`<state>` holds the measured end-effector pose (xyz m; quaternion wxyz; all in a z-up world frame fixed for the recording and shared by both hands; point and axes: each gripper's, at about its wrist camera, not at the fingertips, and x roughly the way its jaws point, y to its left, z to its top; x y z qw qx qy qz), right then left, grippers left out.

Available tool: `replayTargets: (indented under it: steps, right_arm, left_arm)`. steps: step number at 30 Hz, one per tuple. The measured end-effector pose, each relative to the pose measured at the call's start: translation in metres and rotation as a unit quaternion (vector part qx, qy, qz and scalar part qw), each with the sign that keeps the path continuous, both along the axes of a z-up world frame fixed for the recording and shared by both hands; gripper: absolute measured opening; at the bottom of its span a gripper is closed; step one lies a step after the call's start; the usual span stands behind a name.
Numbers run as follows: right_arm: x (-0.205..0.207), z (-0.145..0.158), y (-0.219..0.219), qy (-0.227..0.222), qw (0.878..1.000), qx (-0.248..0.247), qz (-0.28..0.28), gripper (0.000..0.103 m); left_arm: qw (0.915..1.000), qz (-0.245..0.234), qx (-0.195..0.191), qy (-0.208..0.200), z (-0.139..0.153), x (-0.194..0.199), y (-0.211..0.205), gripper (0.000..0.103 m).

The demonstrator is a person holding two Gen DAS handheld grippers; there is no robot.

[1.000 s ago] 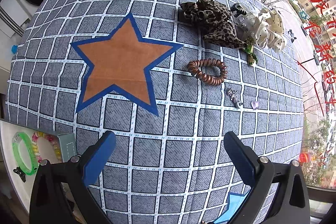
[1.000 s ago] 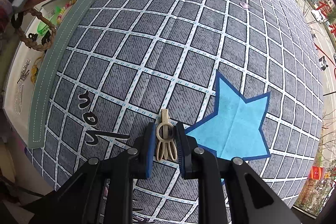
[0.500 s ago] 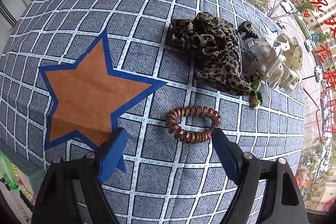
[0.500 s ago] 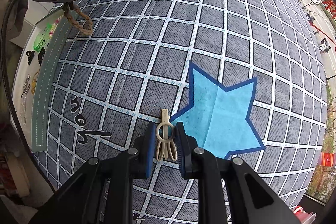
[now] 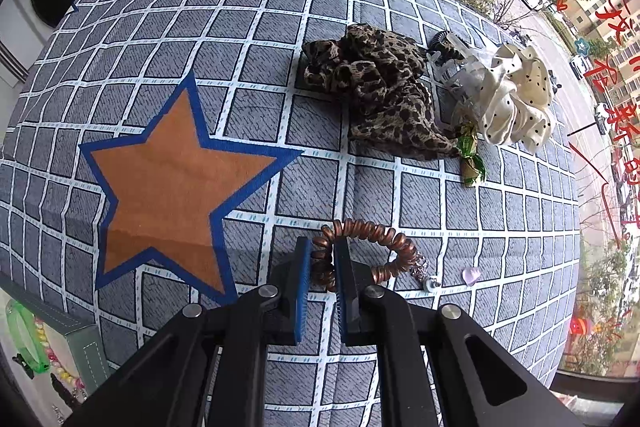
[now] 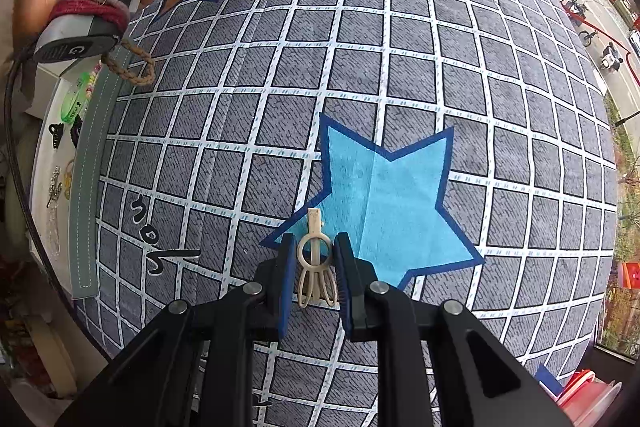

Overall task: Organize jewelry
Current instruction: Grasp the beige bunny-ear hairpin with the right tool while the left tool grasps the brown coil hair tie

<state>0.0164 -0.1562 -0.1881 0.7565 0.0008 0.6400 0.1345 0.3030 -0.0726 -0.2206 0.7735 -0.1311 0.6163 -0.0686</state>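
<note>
Coiled hair tie on the checked counter beside the orange star; left tool closing on its near loop. Right tool (above the blue star) clamps a beige hair clip.

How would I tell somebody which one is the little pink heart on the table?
Start from the orange star on the checked tablecloth. Go right past the copper spiral hair tie and the small silver charm beside it. The pink heart lies just beyond, the only pale, translucent piece there.
</note>
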Motion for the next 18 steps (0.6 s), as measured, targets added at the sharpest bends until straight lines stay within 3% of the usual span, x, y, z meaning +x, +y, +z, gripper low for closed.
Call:
replayTargets:
  steps: [10, 17, 18]
  right_arm:
    - [0.019, 0.033, -0.049, 0.010, 0.999, 0.014, -0.044, 0.021]
    - [0.015, 0.053, -0.084, 0.028, 0.997, 0.025, -0.075, 0.021]
    - [0.010, 0.056, -0.086, 0.030, 0.996, 0.027, -0.077, 0.021]
  left_arm:
    - [0.9987, -0.050, -0.009, -0.005, 0.045, -0.092, 0.012, 0.018]
    - [0.9965, -0.083, -0.001, -0.003, 0.087, -0.183, 0.032, 0.018]
    - [0.9962, -0.087, 0.000, -0.003, 0.102, -0.213, 0.049, 0.018]
